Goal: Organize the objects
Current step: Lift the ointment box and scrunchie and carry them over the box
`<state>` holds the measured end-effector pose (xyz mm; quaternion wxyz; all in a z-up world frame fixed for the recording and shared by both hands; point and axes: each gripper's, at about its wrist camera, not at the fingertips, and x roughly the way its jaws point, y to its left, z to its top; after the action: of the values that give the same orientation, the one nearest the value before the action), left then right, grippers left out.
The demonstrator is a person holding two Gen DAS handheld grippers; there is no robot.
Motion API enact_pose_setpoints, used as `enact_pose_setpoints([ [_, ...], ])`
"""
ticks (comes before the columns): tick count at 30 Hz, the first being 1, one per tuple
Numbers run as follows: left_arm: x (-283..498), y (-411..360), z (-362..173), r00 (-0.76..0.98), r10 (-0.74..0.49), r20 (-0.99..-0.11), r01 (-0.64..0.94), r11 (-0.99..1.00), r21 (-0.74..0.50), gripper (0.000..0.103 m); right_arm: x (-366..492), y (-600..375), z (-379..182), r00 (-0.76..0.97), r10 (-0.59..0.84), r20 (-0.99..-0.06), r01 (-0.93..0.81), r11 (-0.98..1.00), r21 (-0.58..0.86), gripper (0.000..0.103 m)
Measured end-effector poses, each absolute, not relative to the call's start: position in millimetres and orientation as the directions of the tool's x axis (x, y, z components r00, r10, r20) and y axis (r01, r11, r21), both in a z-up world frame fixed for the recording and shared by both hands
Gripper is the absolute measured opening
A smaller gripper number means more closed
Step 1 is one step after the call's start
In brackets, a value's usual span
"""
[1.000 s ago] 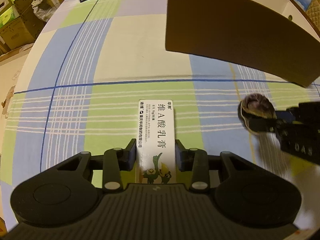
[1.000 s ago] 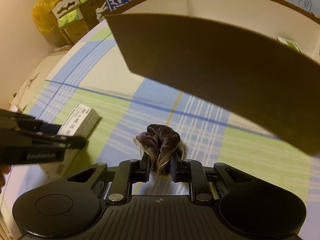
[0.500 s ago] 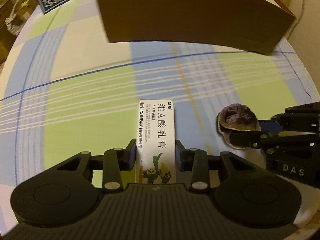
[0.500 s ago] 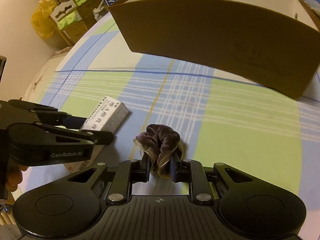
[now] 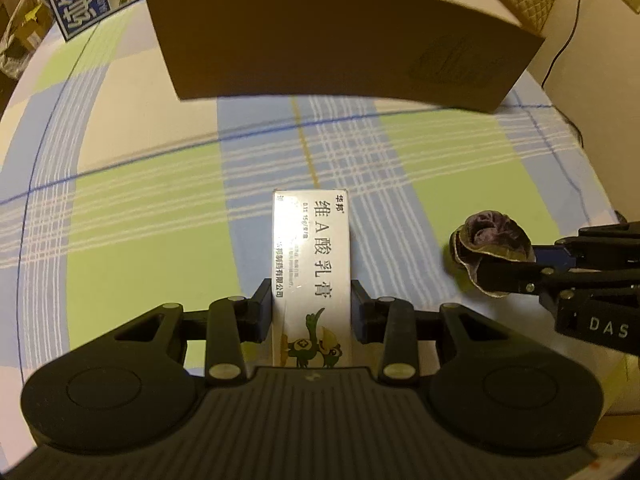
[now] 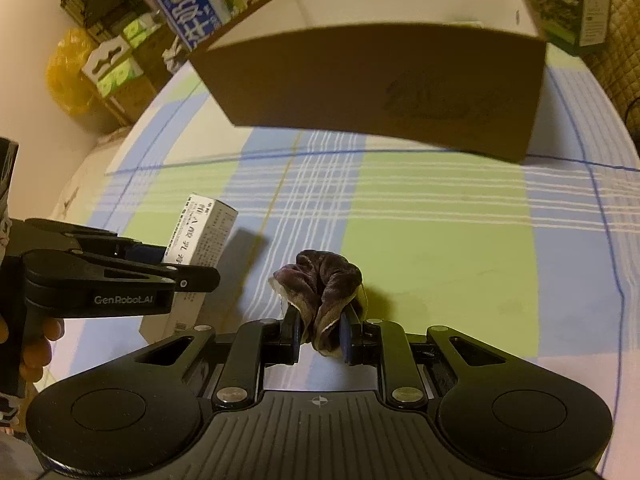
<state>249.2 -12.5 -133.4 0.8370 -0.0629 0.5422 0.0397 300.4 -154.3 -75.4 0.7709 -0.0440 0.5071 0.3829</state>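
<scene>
Both pickups look done, drop-off not yet. Left gripper (image 5: pixel 312 312) has its pads clamped on the lower half of a white rectangular carton with black Chinese print and a cartoon bird (image 5: pixel 311 272); jaws only as wide as the carton, which sticks out forward, clear of the cloth. Right gripper (image 6: pixel 319 332) is pinched nearly fully closed on a crumpled dark purple velvet scrunchie (image 6: pixel 322 284), bunched above the pads and held off the table.

Likely target: the open brown cardboard box with white inner walls (image 6: pixel 380 92), standing at the far side of the blue, green and cream plaid tablecloth (image 5: pixel 160 200), well apart from both loads. Its contents aren't visible from here, so can't tell how much is already sorted. Left to do, by my read: carry both items over the near wall and release.

In the way: that near wall is tall, so both loads need lift to clear the rim. The grippers sit side by side, close together — collision risk if they converge.

Around: blue-and-white printed carton (image 6: pixel 192 4) behind the box, yellow plastic bag (image 6: pixel 66 76) and stacked cartons off the table at left.
</scene>
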Motion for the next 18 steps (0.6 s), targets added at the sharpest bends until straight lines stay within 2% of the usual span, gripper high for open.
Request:
enact_pose_setpoints([
  [18,282,9,-46,0.598,0.041,-0.8,-0.161,0.985,-0.069,0.033,343,-141,-10,0.291,0.647,-0.705,-0.69,0.652,0.313,0.016],
])
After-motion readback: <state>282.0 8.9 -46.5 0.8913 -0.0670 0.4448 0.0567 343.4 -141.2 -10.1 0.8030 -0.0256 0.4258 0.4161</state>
